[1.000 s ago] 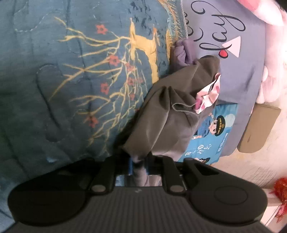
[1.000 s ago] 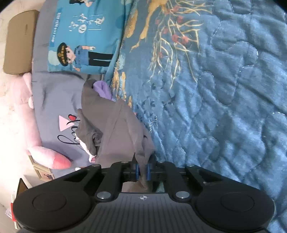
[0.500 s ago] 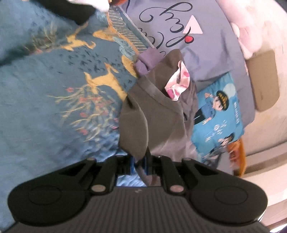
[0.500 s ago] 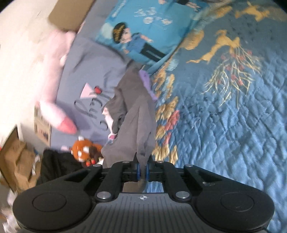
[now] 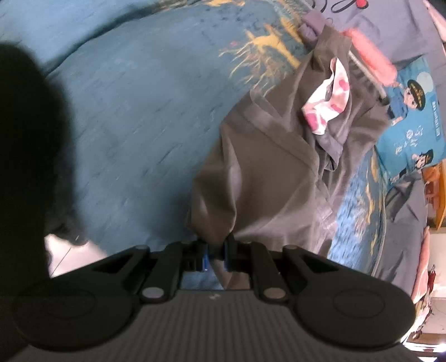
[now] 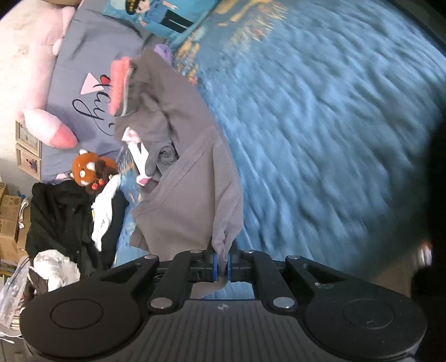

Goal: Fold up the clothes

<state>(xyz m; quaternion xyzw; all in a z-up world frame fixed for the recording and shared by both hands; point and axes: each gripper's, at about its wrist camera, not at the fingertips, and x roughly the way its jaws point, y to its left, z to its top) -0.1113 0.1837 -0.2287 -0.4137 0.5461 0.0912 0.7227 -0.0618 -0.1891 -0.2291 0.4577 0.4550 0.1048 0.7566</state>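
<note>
Shirt (image 5: 267,172) is hanging between your two grippers right now, stretched over the blue quilt (image 5: 133,117) and trailing back toward the pillow end of the bed. You're pinching a bunched corner of it in the left gripper (image 5: 215,254), jaws nearly closed with grey fabric squeezed between the blue pads. Same deal on the other side: the right gripper (image 6: 221,264) is clamping another gathered bit of the shirt (image 6: 189,195), jaws tight on the cloth. A pink-and-white sock (image 5: 329,108) is sitting tangled in the folds up near the far end of the shirt, and a fuzzy pink thing (image 5: 368,55) is lying right along that far edge, touching it. A purple cloth (image 5: 312,25) is peeking out just past the shirt's far tip. Off to the side, a blue cartoon pillow (image 5: 409,117) is lying next to the grey pillow (image 6: 80,64) with script lettering. In the right view you're also catching a red panda plush (image 6: 86,170) beside a black garment (image 6: 58,217) near the bed's edge. Quilt is looking streaky with blur in both views.
</note>
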